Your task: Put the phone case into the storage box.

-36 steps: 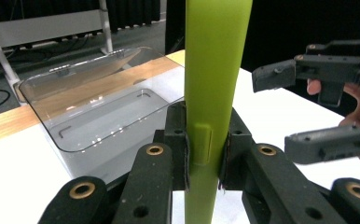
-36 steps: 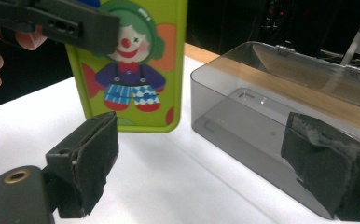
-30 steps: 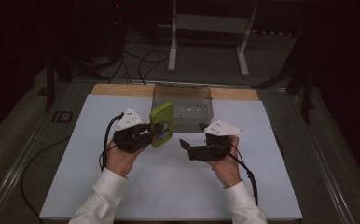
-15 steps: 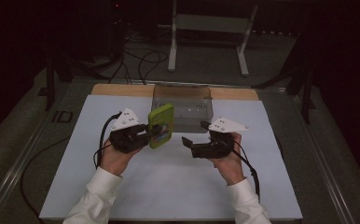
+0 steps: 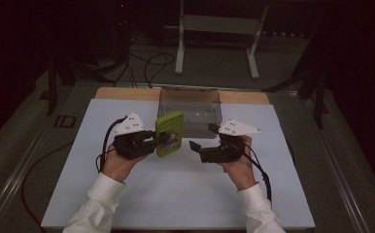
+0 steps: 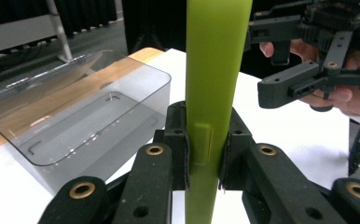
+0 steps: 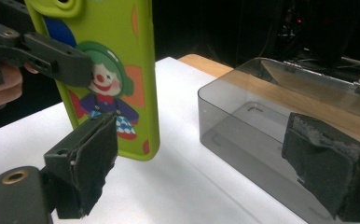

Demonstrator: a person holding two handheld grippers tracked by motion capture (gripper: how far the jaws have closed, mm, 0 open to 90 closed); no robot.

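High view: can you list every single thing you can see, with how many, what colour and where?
Phone case: one, lime green with a clown picture, held upright above the table.
Box: one, clear grey plastic, empty, at the table's far middle.
Table: one, white top with a wooden strip along the far edge.
Metal stand: one, grey, on the floor behind the table.
Cables: several, black, on the floor behind.
Left gripper: one, black, shut on the phone case.
Right gripper: one, black, open, beside the case.
Sleeves: two, white, at the bottom.
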